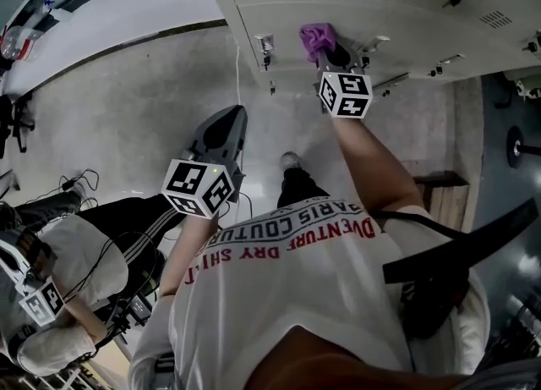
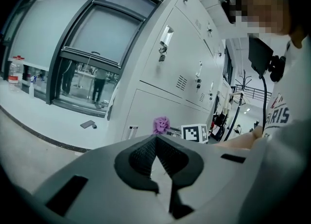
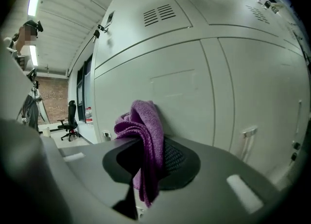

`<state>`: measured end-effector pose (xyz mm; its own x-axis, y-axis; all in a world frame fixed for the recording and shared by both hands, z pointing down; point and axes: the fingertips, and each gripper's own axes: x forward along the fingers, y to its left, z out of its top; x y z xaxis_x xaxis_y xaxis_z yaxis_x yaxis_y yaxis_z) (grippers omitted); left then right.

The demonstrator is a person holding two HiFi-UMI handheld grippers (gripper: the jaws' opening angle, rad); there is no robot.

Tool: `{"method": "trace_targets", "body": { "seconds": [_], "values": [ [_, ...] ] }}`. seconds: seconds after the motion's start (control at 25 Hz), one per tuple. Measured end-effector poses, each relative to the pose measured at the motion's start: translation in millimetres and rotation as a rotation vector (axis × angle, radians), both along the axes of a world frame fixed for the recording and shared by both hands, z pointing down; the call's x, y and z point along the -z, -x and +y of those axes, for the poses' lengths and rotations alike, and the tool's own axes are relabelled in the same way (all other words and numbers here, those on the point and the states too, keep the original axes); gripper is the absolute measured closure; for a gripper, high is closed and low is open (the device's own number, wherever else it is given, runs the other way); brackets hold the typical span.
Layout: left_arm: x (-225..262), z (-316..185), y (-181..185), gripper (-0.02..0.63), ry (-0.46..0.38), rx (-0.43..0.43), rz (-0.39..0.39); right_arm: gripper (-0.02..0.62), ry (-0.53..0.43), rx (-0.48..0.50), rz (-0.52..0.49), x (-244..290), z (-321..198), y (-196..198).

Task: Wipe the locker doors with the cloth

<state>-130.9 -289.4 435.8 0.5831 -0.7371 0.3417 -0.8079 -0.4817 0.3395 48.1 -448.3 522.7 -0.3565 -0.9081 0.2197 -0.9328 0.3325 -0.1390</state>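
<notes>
Jaws of the left gripper (image 2: 156, 139) meet on nothing, low beside the person's body. Farther out, the right gripper (image 3: 146, 159) pinches the purple cloth (image 3: 145, 121). Its length runs along the jaws, bunched end pointing at the locker door (image 3: 189, 92) and pressed against it.

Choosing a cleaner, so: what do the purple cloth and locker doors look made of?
The cloth, pinched in the right tool, looks like soft matte knitted or microfibre fabric: fine ribbed texture, limp folds. The locker doors look like painted sheet metal, smooth pale finish: punched vent slots, crisp seams.
</notes>
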Motion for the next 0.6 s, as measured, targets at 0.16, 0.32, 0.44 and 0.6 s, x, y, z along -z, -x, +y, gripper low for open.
{"method": "trace_targets", "body": {
  "seconds": [0.16, 0.32, 0.44, 0.6],
  "values": [
    [-8, 4, -12, 0.607, 0.026, -0.031, 0.009, 0.546, -0.009, -0.081, 0.010, 2, 1, -44],
    [-10, 6, -16, 0.606, 0.034, -0.046, 0.018, 0.546, 0.008, -0.190, 0.012, -4, 3, -91],
    [-8, 7, -15, 0.607, 0.029, -0.049, 0.017, 0.546, 0.026, -0.207, 0.018, -8, 4, -103],
    [-5, 9, -13, 0.607, 0.028, -0.046, 0.026, 0.546, 0.039, -0.198, 0.008, -7, 5, -101]
  ]
}}
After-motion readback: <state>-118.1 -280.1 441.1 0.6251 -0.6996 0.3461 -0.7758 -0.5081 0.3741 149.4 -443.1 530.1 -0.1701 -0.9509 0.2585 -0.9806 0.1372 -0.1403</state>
